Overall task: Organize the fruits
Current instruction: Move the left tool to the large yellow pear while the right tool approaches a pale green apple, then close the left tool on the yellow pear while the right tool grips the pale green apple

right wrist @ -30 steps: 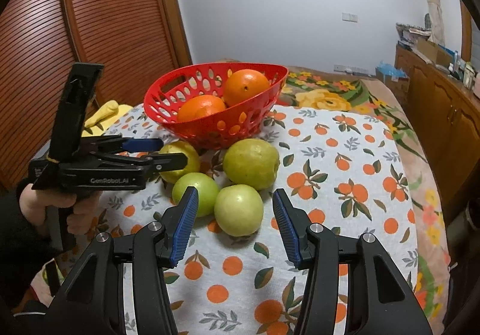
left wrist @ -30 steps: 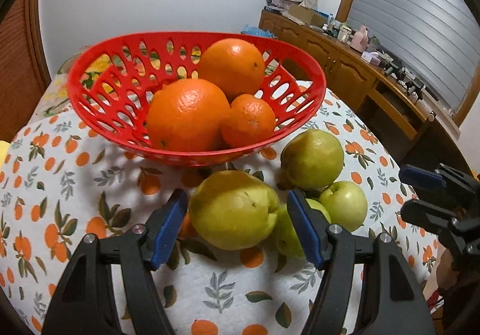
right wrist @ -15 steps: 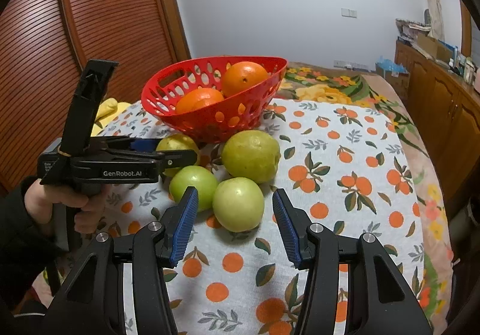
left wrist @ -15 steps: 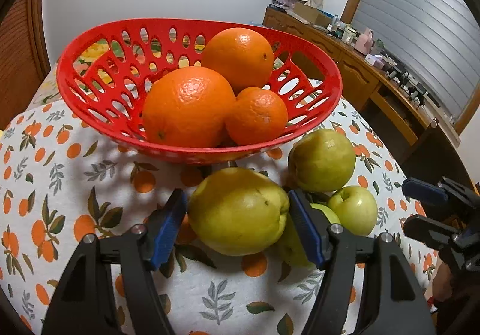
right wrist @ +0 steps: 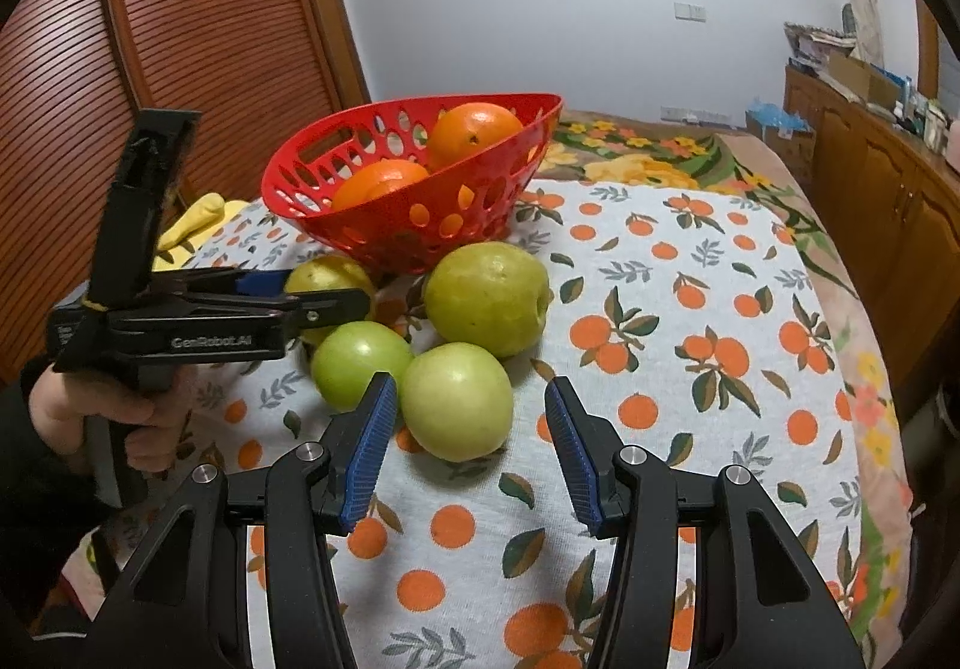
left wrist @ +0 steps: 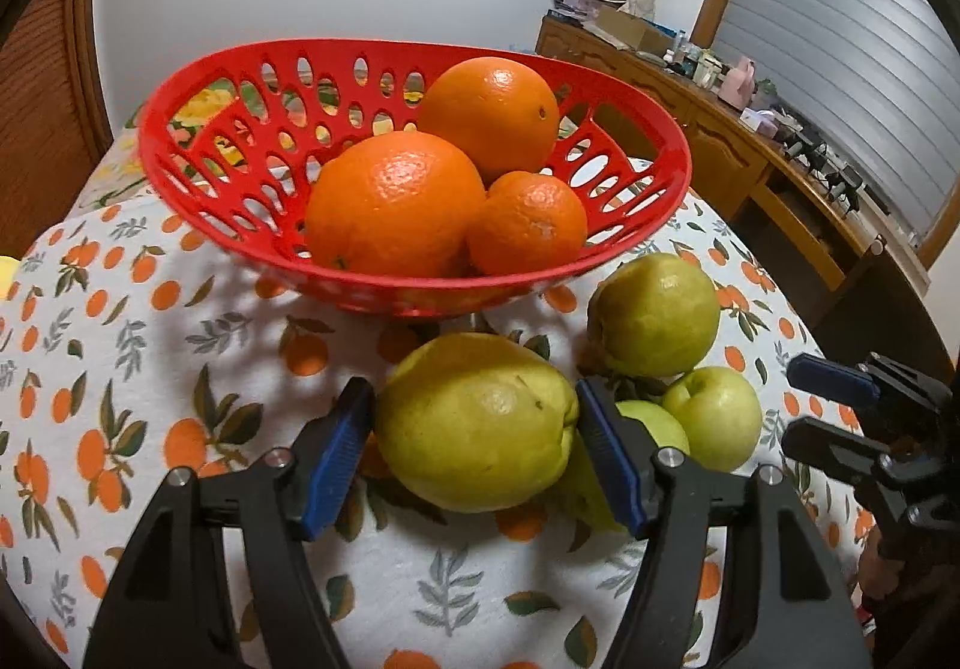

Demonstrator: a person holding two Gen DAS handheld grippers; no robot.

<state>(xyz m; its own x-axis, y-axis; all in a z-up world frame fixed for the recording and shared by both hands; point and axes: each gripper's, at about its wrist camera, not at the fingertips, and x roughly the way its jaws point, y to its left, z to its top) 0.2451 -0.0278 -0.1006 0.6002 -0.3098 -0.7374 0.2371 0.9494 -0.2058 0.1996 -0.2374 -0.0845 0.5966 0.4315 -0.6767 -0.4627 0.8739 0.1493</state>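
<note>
A red basket [left wrist: 630, 225] holds three oranges [left wrist: 393, 201]. My left gripper [left wrist: 477, 447] is shut on a big yellow-green pear [left wrist: 480, 423], its blue pads against both sides, just in front of the basket. In the right wrist view the left gripper [right wrist: 300, 297] holds that pear [right wrist: 321, 273] just above the cloth. A second pear [right wrist: 486, 297] and two green apples [right wrist: 456, 399] [right wrist: 360, 363] lie on the cloth. My right gripper [right wrist: 471, 444] is open, its jaws on either side of the nearer apple, not touching.
The table carries an orange-print cloth [right wrist: 690, 309]. A yellow object [right wrist: 192, 225] lies at the left edge. Wooden cabinets [right wrist: 888, 189] with clutter stand to the right, a slatted wooden door [right wrist: 180, 39] to the left.
My left gripper has closed in on the pear and lifted it slightly toward the basket. My right gripper has moved forward around the nearer apple.
</note>
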